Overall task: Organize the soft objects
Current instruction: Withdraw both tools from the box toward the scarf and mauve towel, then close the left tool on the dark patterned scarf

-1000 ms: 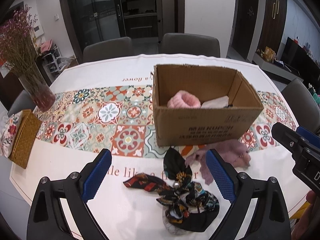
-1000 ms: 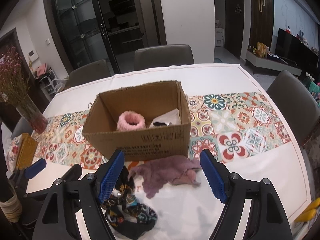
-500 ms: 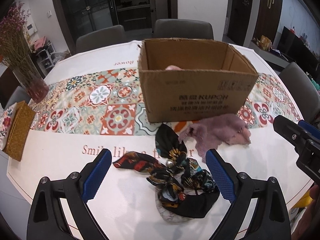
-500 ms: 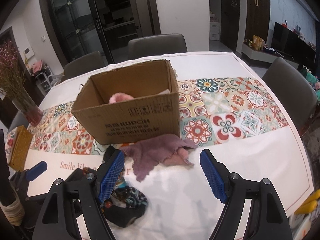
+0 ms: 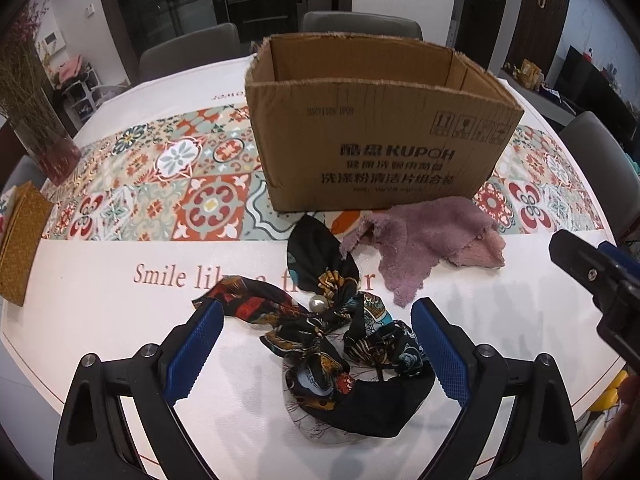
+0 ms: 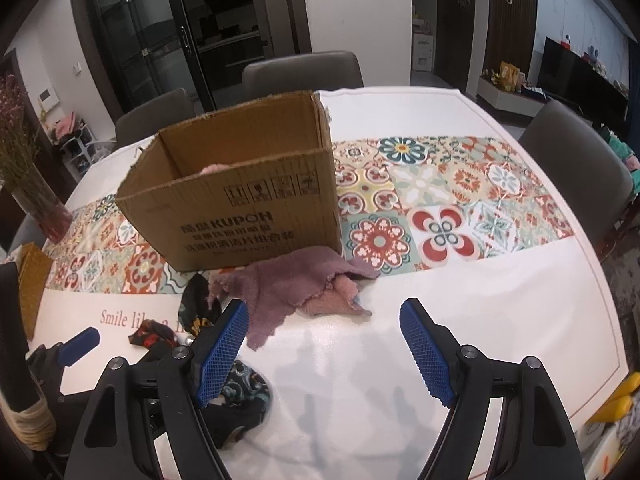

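Mauve cloth, black patterned scarf

Cardboard box: matt brown corrugated, frayed top edges. Purple cloth, center-right: fuzzy fleece pile. Patterned scarf, lower center: thin, smooth, silky fabric with 1 glossy pearl bead. Tablecloth: smooth, slight sheen. Left gripper pads: blue textured rubber on matt black plastic.

Evenly lit indoor scene, with soft grey shadows on the white tablecloth ahead of both grippers. Both fisheye views bend straight lines and darken to black in the corners. Slight blur softens the background.
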Demonstrator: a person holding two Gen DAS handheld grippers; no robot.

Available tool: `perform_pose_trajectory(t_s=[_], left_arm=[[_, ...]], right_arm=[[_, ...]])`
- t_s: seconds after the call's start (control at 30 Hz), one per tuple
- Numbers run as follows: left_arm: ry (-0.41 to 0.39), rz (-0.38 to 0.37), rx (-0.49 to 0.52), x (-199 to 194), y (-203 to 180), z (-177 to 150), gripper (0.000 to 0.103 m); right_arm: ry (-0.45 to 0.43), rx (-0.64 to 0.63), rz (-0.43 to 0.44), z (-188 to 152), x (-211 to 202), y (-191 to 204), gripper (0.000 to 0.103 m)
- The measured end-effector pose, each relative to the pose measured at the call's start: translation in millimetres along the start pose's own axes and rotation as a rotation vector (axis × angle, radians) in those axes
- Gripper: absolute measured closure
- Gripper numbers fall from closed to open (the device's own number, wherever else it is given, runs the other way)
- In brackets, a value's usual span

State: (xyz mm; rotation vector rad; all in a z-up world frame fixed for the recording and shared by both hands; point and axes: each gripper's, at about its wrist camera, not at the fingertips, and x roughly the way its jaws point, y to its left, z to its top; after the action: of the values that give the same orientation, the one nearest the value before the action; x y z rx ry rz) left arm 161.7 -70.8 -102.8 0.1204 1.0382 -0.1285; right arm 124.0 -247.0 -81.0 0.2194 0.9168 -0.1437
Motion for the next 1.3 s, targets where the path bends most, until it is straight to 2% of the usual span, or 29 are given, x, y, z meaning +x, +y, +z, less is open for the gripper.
perform_pose_trajectory(t_s=[0.23, 0.47, 0.53, 0.6, 0.67, 0.83, 0.93, 1.03, 1.1, 1.13, 1.17, 1.27, 1.3], left_arm=[[0.054, -0.016, -0.013, 21.9, -3.9, -6.9, 0.007], [0.088, 0.007, -0.01, 40.3, -11.9, -13.6, 0.01], [0.102, 0.009, -0.004, 45.6, -15.6, -15.5, 0.012], [0.117, 0.008, -0.001, 51.2, -18.6, -17.4, 0.023], [0.132, 0.011, 0.004, 56.8, -21.6, -18.5, 0.03], [0.158, 0.009, 0.016, 67.2, -27.9, -20.0, 0.032], [0.164, 0.011, 0.025, 71.6, -30.2, -21.2, 0.037], [0.174, 0.006, 0.03, 76.8, -31.2, -21.9, 0.05], [0.18, -0.002, 0.033, 79.4, -30.8, -22.2, 0.066], [0.181, -0.006, 0.035, 79.9, -31.1, -22.8, 0.077], [0.183, -0.007, 0.037, 80.9, -30.9, -23.0, 0.083], [0.197, -0.036, 0.031, 84.0, -29.7, -22.3, 0.095], [0.193, -0.034, 0.035, 83.3, -29.8, -22.2, 0.095]], right_arm=[[0.045, 0.013, 0.004, -10.5, 17.9, -4.9, 0.024], [0.066, 0.013, 0.007, -15.2, 27.7, -10.5, 0.024], [0.068, 0.015, 0.009, -15.9, 28.8, -12.0, 0.024], [0.074, 0.017, 0.011, -16.3, 30.7, -13.7, 0.024], [0.077, 0.02, 0.014, -17.4, 32.5, -15.2, 0.024], [0.094, 0.023, 0.017, -20.3, 38.3, -17.9, 0.024], [0.099, 0.027, 0.016, -21.2, 41.4, -19.1, 0.024], [0.104, 0.028, 0.015, -21.5, 43.6, -18.7, 0.024], [0.106, 0.028, 0.016, -21.9, 45.0, -18.6, 0.024], [0.108, 0.028, 0.015, -22.2, 45.9, -18.3, 0.024], [0.109, 0.028, 0.015, -22.3, 46.4, -18.5, 0.024], [0.112, 0.03, 0.018, -22.2, 47.8, -17.9, 0.024], [0.112, 0.03, 0.019, -22.1, 47.7, -18.0, 0.024]])
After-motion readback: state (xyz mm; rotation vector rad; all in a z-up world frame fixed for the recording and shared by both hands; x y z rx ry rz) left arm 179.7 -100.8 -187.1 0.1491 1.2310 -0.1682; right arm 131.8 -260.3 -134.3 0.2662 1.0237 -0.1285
